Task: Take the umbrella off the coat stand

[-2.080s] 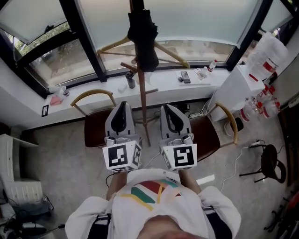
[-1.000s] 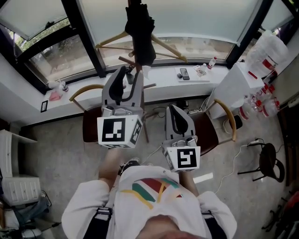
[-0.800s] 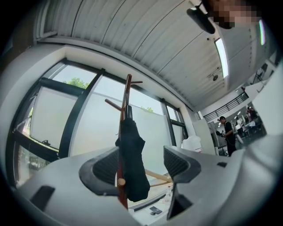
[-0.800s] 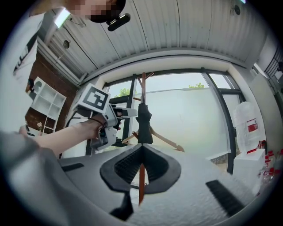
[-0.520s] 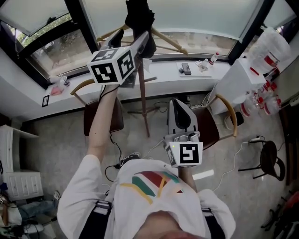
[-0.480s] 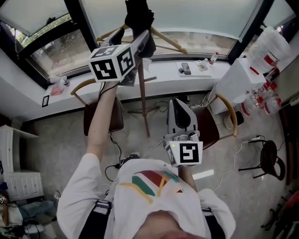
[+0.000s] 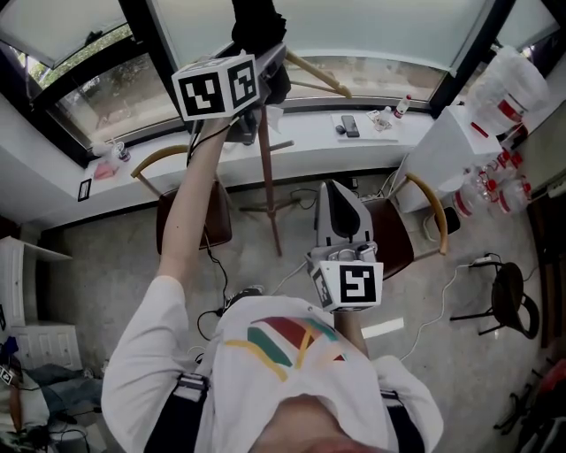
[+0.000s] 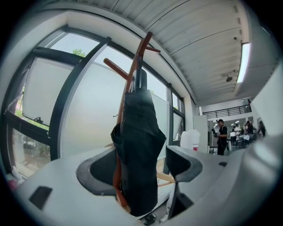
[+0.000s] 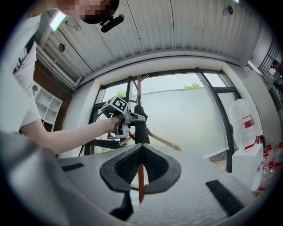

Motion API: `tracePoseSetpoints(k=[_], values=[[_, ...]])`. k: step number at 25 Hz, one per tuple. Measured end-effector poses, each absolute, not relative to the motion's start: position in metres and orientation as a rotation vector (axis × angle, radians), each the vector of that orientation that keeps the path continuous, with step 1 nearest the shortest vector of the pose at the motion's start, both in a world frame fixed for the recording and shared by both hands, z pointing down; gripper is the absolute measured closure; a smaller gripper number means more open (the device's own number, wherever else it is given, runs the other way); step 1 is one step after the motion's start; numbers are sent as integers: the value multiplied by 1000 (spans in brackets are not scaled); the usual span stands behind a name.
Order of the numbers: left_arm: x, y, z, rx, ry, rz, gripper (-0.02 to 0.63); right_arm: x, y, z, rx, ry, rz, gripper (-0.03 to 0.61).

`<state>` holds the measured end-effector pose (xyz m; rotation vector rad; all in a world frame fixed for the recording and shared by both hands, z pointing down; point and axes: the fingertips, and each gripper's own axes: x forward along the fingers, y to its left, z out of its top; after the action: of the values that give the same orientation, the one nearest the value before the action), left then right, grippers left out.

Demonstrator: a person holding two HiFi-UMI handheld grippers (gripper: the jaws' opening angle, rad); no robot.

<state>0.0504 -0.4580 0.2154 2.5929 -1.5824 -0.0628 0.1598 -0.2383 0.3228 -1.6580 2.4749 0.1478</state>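
Note:
A folded black umbrella (image 8: 139, 145) hangs on the brown wooden coat stand (image 8: 132, 70), up by the window. My left gripper (image 8: 141, 167) is raised level with it. Its jaws have just been opening and now stand wide, with the umbrella's lower part between them and a gap to the right pad (image 8: 183, 163). In the head view the left gripper (image 7: 270, 69) reaches the umbrella (image 7: 256, 26) at the top of the stand's pole (image 7: 265, 177). The right gripper (image 7: 340, 202) is held low at waist height, its jaws together and empty. The right gripper view shows its shut tips (image 9: 140, 148) below the distant umbrella (image 9: 140, 128).
Two chairs with curved wooden backs (image 7: 177, 159) (image 7: 424, 212) flank the stand. The white window sill (image 7: 309, 142) carries a phone (image 7: 342, 129) and small bottles. A white cabinet (image 7: 442, 150) with bottles stands at right, a black stool (image 7: 510, 301) beyond it. Cables lie on the floor.
My left gripper has risen from waist height up to the umbrella and edged closer to it, with its jaws now wide apart. The right gripper has stayed low.

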Motion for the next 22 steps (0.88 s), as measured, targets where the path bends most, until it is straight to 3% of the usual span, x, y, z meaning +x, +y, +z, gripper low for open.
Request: tracePoseSetpoints(k=[22], values=[[54,-484,240,2576,-1581,10,298,177,-234,344,-1719,2452,57,578]])
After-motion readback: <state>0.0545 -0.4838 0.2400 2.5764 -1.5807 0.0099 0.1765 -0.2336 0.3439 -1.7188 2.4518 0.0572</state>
